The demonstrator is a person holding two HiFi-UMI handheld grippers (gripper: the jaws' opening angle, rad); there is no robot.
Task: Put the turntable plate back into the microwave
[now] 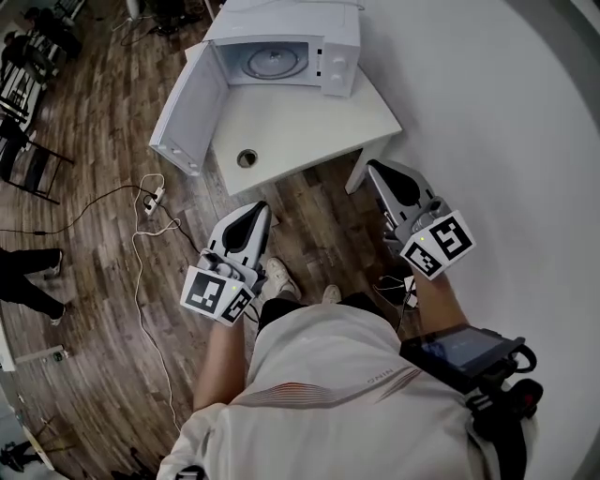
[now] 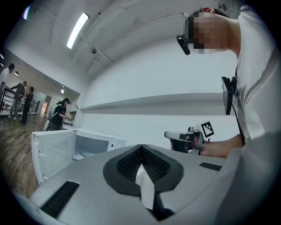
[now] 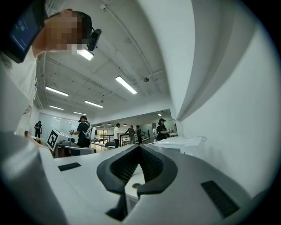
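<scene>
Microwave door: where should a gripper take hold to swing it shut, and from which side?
Probably its free edge, farthest from the hinge: the door stands wide open, a thin upright panel swung out past the table corner. Come at that edge end-on from where the left gripper is, jaws astride it.

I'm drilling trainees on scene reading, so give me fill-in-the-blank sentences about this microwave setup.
The door of the microwave stands ____.
The microwave sits on a ____ table.
The left gripper and right gripper each hold ____.
Missing words: open; white; nothing.
</scene>
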